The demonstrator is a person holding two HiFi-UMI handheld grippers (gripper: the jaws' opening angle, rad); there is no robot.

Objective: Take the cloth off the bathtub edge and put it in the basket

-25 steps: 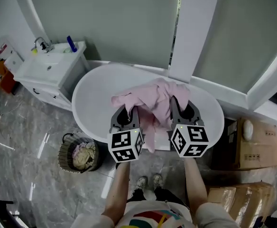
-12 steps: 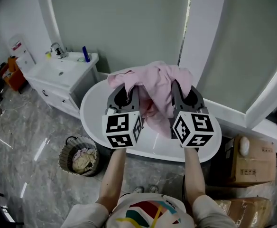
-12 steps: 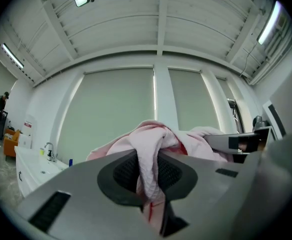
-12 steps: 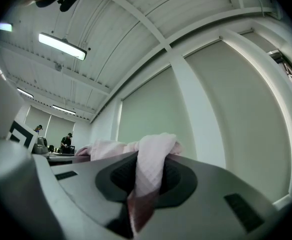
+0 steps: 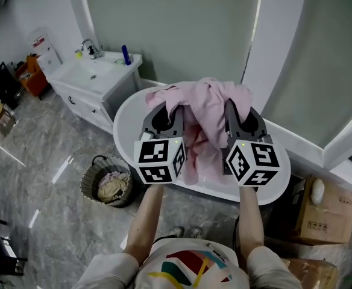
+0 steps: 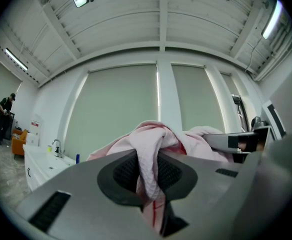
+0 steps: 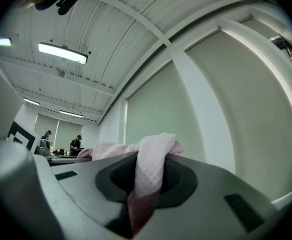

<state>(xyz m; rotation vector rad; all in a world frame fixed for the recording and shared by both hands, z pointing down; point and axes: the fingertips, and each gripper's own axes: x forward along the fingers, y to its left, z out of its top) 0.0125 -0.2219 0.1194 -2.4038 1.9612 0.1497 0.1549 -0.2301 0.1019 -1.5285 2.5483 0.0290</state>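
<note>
Since a second ago both tools have risen with the pink cloth [image 5: 203, 116]. It was low against the bathtub [image 5: 128, 110] rim, and now it hangs bunched between them above the tub, its tail dangling and apparently clear of the rim. Little differs from half a second ago, so the lift looks finished. The take-off step reads as done, and only the carry to the basket is left. The basket [image 5: 90, 173] stands on the floor at the person's lower left, near the tub's end and well apart from the cloth, with some laundry already in it. On the left tool [image 6: 148, 171] the jaws are nearly together, clamped on a fold of the cloth — fabric is squeezed between the dark pads and spills over the top. The right tool [image 7: 145, 176] is the same, with a narrow gap pinched on another fold. Neither touches anything else. The two sit side by side, roughly level, with the cloth draped across both.
</note>
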